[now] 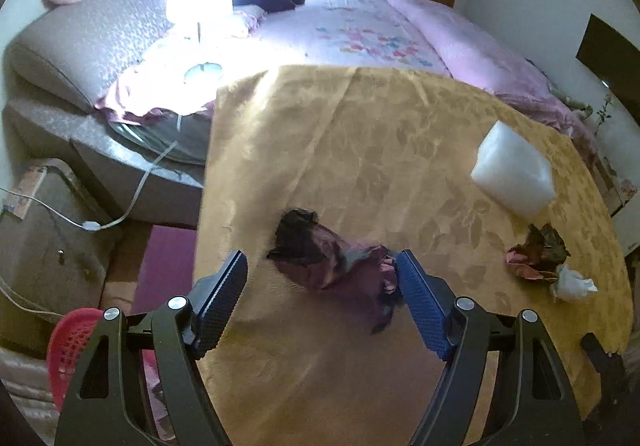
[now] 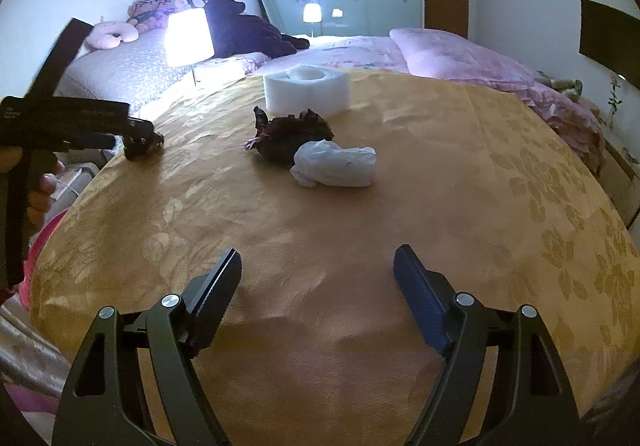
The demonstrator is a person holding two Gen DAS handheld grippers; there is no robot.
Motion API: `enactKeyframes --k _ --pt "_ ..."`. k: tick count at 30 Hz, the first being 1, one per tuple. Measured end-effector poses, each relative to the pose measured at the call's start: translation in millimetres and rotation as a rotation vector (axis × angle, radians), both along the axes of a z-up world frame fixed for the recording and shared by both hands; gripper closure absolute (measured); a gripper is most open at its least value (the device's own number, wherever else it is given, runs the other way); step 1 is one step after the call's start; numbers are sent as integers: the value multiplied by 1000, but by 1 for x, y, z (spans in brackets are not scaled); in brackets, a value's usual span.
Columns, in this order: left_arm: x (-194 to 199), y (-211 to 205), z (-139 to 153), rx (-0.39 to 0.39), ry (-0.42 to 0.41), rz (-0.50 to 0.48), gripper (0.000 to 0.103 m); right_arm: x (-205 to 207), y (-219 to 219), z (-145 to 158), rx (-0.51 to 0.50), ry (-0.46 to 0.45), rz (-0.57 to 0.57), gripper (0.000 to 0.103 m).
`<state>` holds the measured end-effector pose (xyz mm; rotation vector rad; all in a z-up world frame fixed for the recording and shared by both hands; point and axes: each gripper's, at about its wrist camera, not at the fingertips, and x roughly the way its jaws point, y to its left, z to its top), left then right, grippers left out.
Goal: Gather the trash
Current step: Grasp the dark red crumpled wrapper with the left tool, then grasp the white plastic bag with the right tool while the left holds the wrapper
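The table, under its gold cloth, carries a white foam block, a dark crumpled wrapper, a second dark wad and a white tissue ball. The left tool stands wide around the wrapper near the table's left edge; closing off-centre could nudge it over, missing the red basket. The right tool gapes empty.
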<state>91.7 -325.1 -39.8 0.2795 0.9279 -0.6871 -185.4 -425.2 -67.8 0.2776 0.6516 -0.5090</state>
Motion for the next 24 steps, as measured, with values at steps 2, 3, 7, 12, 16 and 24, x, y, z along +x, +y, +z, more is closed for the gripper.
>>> enactKeyframes --k 2,3,7,12,16,24 --pt "0 -2 -3 8 -3 -6 40 1 0 0 -5 1 1 26" --pt "-2 -2 -4 8 -12 -11 42 1 1 0 -7 1 1 26" --pt "-7 -3 0 1 -51 -41 56 1 1 0 -6 1 1 26" --pt "-15 -1 5 -14 -65 -80 71 0 0 0 4 1 2 26" --pt "-27 3 3 -31 -50 -111 73 -2 -2 2 34 -7 4 26" --pt "-59 17 1 -58 -5 -206 73 -6 -20 11 65 -14 -41 26"
